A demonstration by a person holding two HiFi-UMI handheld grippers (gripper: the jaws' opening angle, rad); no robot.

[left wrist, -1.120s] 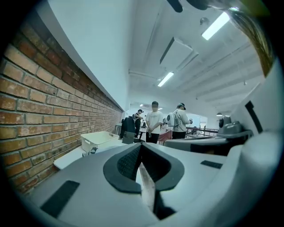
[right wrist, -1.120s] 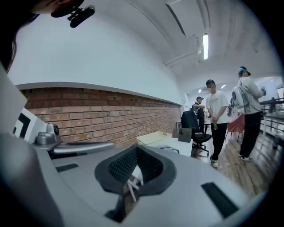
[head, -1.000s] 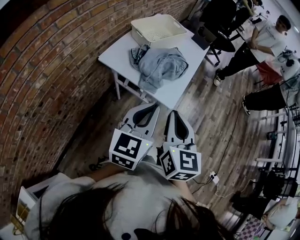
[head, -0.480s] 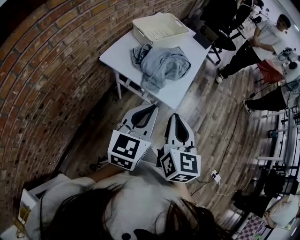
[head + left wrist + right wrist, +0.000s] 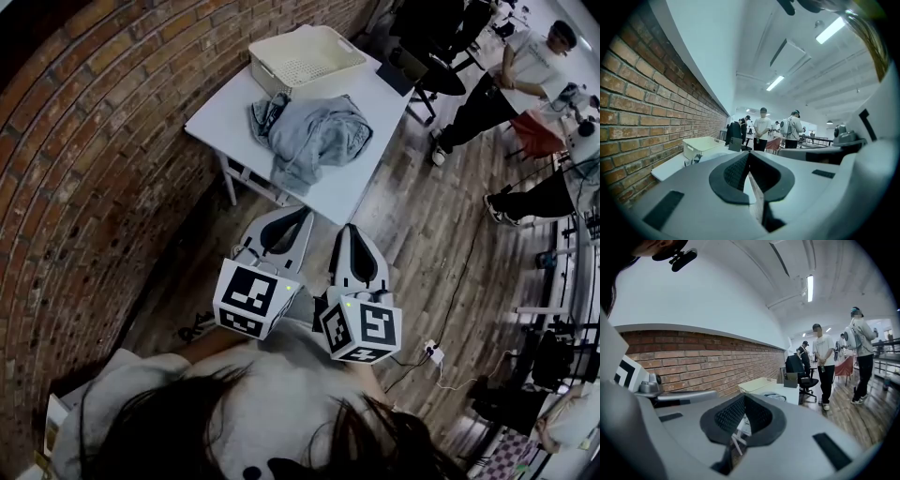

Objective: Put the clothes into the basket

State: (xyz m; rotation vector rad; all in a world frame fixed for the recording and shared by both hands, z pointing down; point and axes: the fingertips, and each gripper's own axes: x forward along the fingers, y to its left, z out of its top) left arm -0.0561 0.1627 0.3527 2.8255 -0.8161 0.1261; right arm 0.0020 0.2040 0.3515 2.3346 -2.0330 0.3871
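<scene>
i judge the grey garment [image 5: 314, 136] soft and light; i'd pinch a raised fold. both jaws pressed together, empty.

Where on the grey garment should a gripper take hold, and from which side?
Probably the raised bunched folds at the middle of the grey garment, coming from above: the crumpled heap stands proud of the table there.

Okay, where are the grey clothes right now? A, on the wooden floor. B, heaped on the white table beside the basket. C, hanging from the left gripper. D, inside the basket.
B: the grey clothes lie in a heap on the white table, next to the cream basket, not in it.
</scene>
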